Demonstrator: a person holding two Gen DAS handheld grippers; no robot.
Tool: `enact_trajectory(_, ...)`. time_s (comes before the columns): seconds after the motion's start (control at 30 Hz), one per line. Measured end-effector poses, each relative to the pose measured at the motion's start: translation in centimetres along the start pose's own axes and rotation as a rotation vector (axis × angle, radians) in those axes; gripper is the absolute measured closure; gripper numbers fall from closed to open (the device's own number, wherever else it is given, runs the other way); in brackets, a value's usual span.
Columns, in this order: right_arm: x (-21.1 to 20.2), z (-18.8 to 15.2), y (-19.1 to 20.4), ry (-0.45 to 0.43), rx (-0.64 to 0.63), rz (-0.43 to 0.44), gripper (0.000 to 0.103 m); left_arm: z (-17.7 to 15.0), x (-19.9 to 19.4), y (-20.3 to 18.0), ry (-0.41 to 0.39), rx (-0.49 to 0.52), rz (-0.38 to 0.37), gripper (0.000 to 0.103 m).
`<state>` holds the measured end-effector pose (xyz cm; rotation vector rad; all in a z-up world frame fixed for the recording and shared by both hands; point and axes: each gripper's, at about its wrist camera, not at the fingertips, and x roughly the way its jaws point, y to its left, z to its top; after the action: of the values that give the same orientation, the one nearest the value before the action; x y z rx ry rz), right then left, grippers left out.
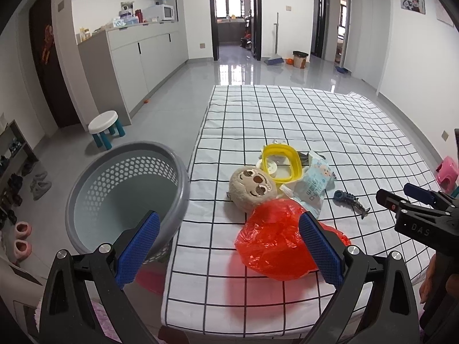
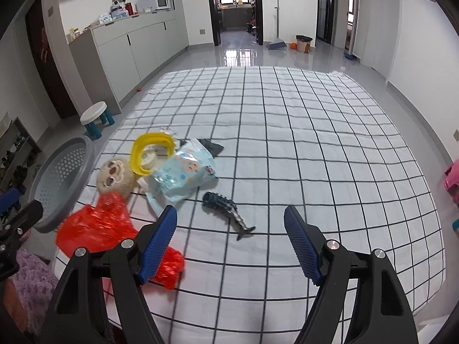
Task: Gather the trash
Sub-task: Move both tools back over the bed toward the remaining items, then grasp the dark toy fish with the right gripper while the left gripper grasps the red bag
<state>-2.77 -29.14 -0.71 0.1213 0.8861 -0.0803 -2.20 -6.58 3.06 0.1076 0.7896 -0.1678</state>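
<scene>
Trash lies in a loose heap near the left edge of the surface, a white cloth with a black grid: red plastic bag nearest, pale blue wrapper behind it, yellow lid ring at the back. A plush toy head and a dark toy fish sit among them; judged not trash. Grey basket stands just beside the left edge, tilted open toward the heap.

Left gripper: spread, empty, angled down over the bag. Right gripper: spread, empty, angled down, the fish ahead between its blue pads.

Step judged: first pick not yet made. Best to take the bag by a bunched fold, low and firm, since thin film slips, then lift clear of the plush head before swinging to the basket.
</scene>
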Motion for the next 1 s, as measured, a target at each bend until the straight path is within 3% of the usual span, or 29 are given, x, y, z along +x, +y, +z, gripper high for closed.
enact_trajectory(0.43,4.9,-0.5,-1.6,0.100,-0.005,0.043,0.029,-1.1,1.9,-0.8,0.056,0.005,-0.011,0.008)
enact_trajectory(1.0,10.3,0.6,-0.5,0.160,-0.099,0.015,0.031,-1.4,1.8,-0.9,0.066,-0.010,-0.018,0.008)
